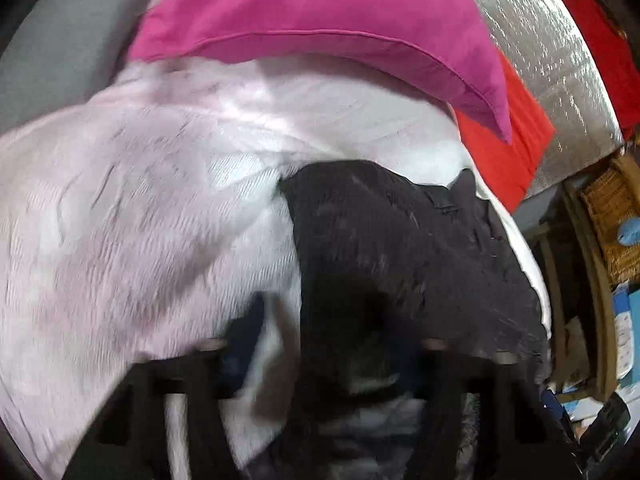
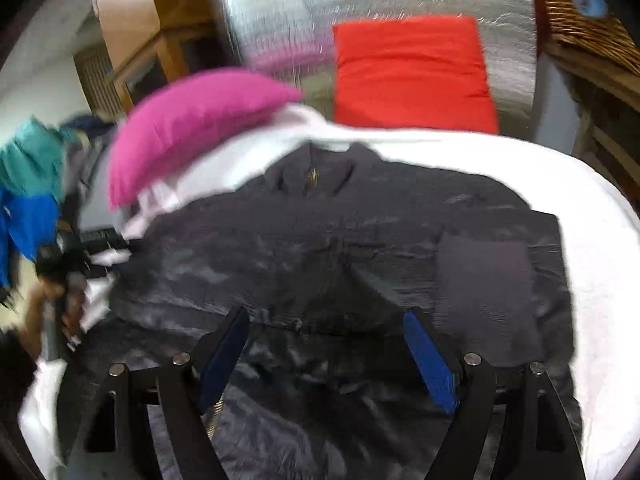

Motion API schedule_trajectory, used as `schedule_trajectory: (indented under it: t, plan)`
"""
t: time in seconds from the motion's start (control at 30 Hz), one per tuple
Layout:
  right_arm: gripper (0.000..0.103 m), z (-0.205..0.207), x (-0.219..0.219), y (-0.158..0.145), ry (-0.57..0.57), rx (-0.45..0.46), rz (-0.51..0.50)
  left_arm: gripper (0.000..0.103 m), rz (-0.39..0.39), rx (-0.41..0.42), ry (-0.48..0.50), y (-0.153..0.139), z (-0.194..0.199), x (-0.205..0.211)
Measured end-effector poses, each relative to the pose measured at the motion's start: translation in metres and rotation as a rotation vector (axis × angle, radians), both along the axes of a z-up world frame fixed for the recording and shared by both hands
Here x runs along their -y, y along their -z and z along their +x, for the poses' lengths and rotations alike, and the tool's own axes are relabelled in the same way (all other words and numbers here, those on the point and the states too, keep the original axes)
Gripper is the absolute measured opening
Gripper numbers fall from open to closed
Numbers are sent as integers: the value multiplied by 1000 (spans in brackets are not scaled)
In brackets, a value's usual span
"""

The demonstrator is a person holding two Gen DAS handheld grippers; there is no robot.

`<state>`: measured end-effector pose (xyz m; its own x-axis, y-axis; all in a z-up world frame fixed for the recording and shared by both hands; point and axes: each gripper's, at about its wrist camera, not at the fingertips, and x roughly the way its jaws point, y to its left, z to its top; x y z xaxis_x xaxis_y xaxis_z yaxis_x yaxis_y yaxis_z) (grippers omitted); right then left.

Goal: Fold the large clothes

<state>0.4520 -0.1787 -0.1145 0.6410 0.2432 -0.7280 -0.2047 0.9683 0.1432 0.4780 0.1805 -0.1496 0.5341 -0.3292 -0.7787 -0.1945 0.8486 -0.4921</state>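
Observation:
A dark grey zip jacket lies spread, collar away from me, on the white bedding. My right gripper hovers open over its lower middle, and no cloth lies between its blue pads. A hand holds my left gripper at the jacket's left edge. In the left wrist view the jacket bunches up between the fingers of the left gripper. Its left blue pad shows and the other is hidden by cloth. Blur hides whether the pads press the fabric.
A pink pillow and a red cushion lie at the head of the bed, against a silver foil panel. Teal and blue clothes are piled at the left. A wicker basket stands at the right.

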Motion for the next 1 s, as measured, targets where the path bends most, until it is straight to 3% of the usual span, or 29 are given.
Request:
schedule_trajectory:
  t: [0.03,0.1,0.2,0.23,0.33,0.37,0.53,0.7,0.83,1.0]
  plan:
    - [80,7,-2,10,7,-32,-17,23,16,18,23,-2,3,3]
    - [81,16,-4,29,-7,-81,-11,23,109,5,64,5,8,14]
    - [80,13,-12,23,-15,-67,-45,28,186,29,60,1,3,24]
    - [80,11,-9,20,-12,-67,-26,34,203,54,42,-6,-3,25]
    - [80,-1,5,7,13,-48,25,67,187,110,27,-25,-29,25]
    - [80,-9,11,1,27,-33,26,70,184,133,27,-32,-42,24]
    - [80,-71,59,-24,105,15,76,76,179,184,50,-51,-114,12]
    - [82,-158,121,-16,229,-28,134,78,168,127,49,-33,-210,0]
    - [82,-220,164,6,336,-91,222,78,214,78,21,-21,-254,1]
    - [82,-282,184,30,402,-134,315,78,361,90,-2,-26,-294,18]
